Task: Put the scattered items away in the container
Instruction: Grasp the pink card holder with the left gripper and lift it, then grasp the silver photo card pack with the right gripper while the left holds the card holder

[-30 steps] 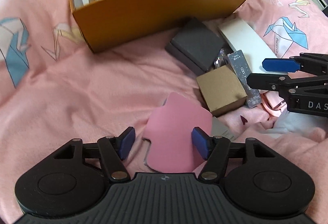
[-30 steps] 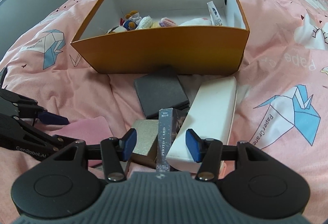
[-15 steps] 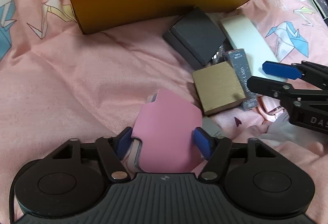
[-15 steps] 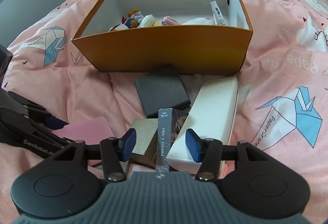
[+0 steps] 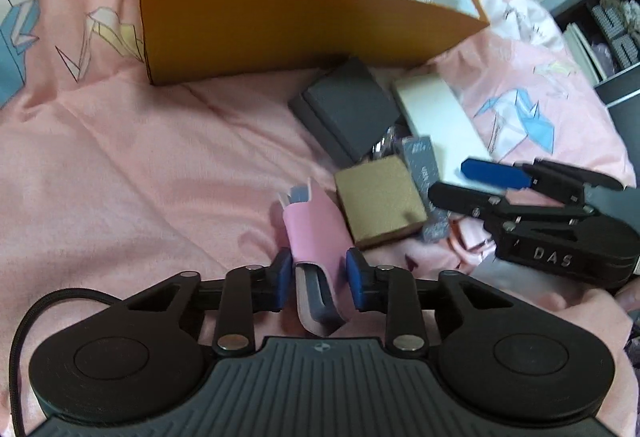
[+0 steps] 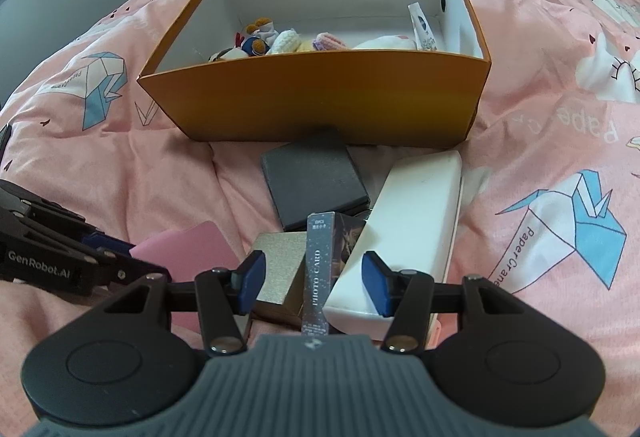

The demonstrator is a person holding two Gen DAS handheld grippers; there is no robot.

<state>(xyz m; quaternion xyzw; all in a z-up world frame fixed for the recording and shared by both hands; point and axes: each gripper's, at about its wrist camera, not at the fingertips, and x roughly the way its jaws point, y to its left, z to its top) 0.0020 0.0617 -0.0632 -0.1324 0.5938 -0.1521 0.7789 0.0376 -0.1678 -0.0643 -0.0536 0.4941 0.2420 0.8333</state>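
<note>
Left wrist view: left claw (image 5: 316,277) has just been closing, blue pads now pinching the pink pouch (image 5: 314,233), which buckles into a fold between them. Tan box (image 5: 378,203) sits just beside the pouch. Right claw (image 6: 314,283) is spread about halfway, holding nothing, above the photo card pack (image 6: 318,269) and white case (image 6: 404,233). Dark grey box (image 6: 314,183) touches the orange container (image 6: 320,105), which holds plush toys, on the pink bed cover (image 5: 140,177).

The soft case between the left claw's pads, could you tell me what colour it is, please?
Pink outside, grey inside at its open end; the soft case shows best in the left wrist view.
</note>
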